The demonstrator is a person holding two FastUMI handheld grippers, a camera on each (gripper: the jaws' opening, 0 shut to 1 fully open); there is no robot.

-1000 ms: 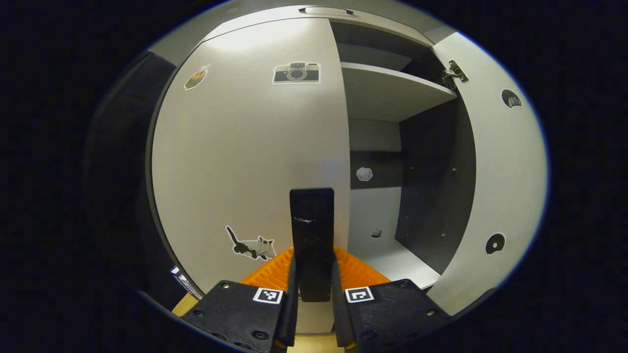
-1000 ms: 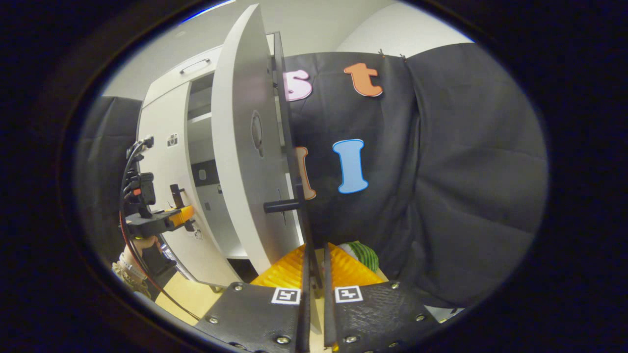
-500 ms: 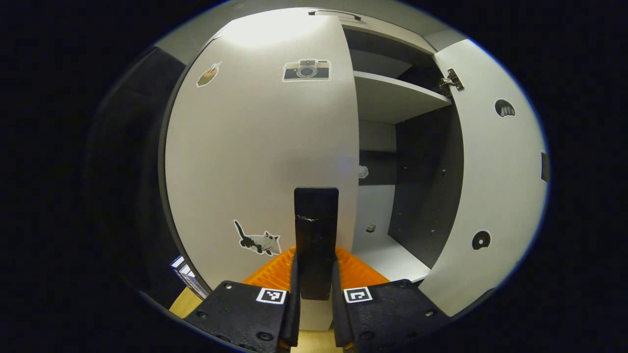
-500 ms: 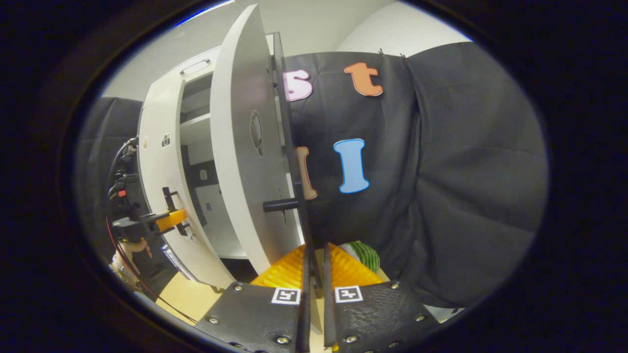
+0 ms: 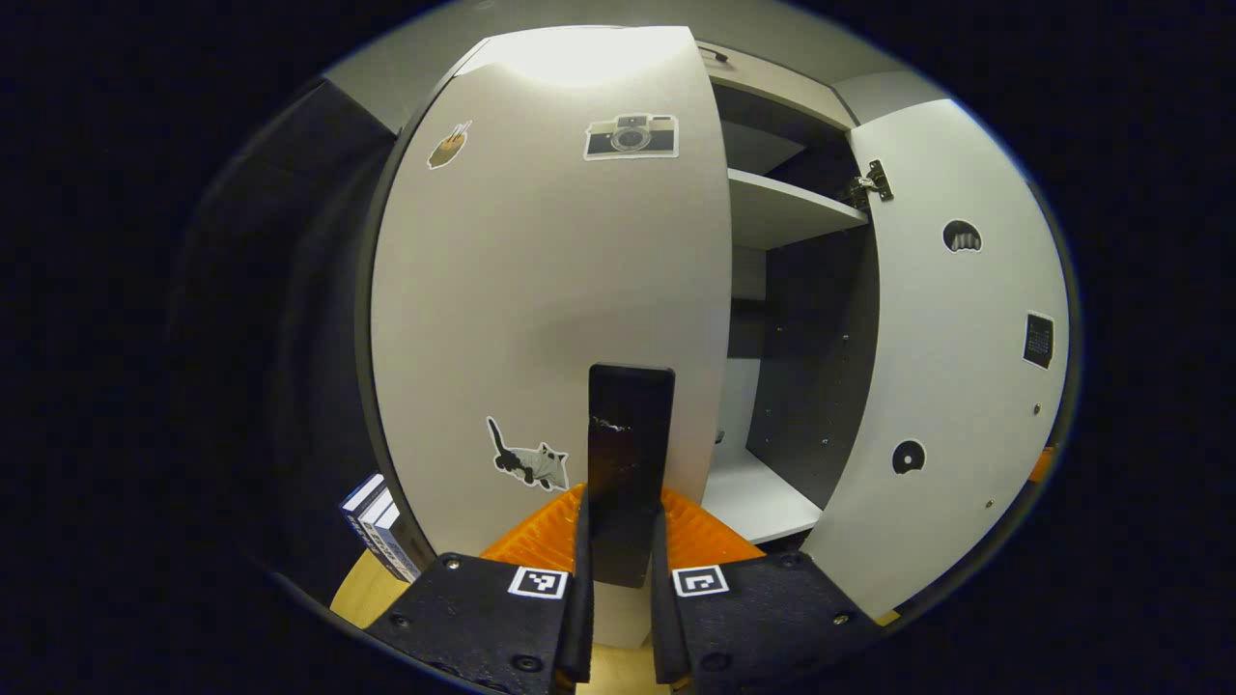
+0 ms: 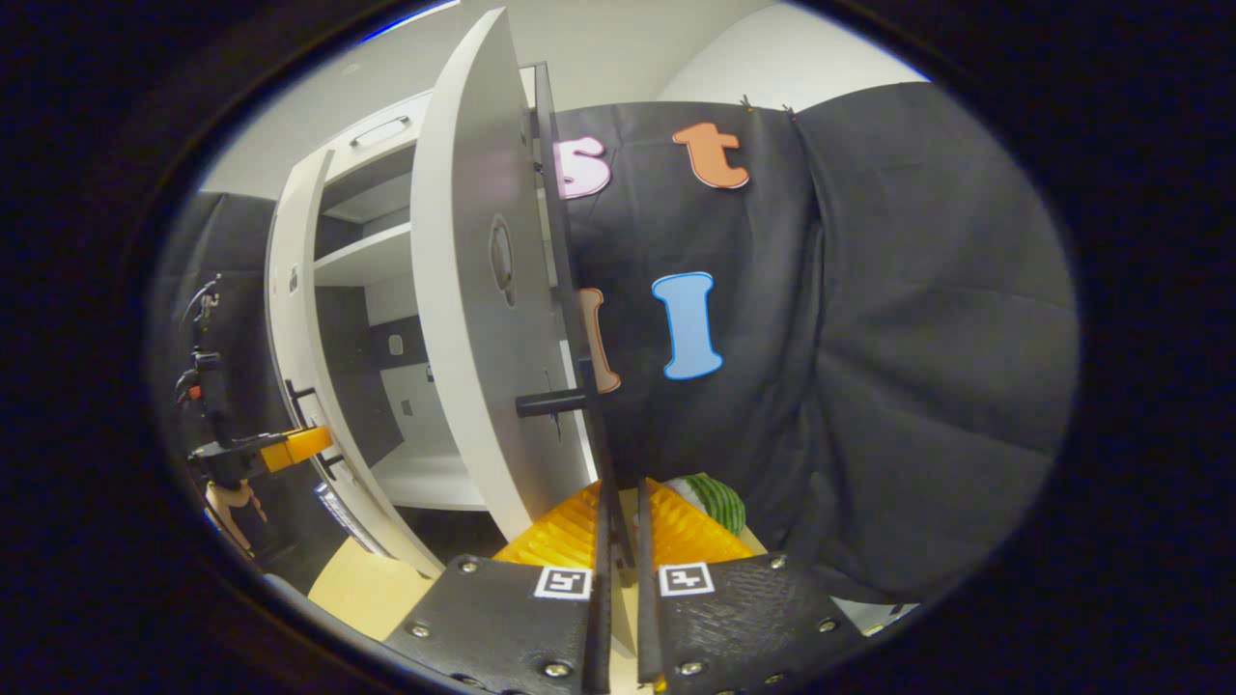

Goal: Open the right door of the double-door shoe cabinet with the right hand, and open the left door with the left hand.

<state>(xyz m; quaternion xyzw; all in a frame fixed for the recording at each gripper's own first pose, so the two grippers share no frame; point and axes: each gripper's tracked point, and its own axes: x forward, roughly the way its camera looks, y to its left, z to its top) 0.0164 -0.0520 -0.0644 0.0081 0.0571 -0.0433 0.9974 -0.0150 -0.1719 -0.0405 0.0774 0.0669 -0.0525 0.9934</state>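
Observation:
The white left door [image 5: 541, 290], with camera and cat stickers, stands partly open. Its flat black handle [image 5: 630, 434] sits between the fingers of my left gripper [image 5: 623, 526], which is shut on it. The right door [image 5: 956, 367] is swung wide open, its inner face and hinge showing. In the right gripper view that right door [image 6: 463, 319] runs away from me on the left. My right gripper [image 6: 618, 497] is shut on the thin edge of its black handle [image 6: 552, 403]. Farther off, the left gripper [image 6: 290, 449] holds the left door [image 6: 294, 319].
The cabinet's inside shows a white shelf [image 5: 787, 208], a dark side wall and a white floor [image 6: 430, 478]. Some books [image 5: 379, 526] lean beside the cabinet's lower left. A green striped thing [image 6: 716, 497] lies past my right fingers. A hand [image 6: 227, 502] holds the left gripper.
The left door has swung farther open with my left gripper on its handle, showing more of the shelf from the right gripper view. The right door and right gripper have stayed put.

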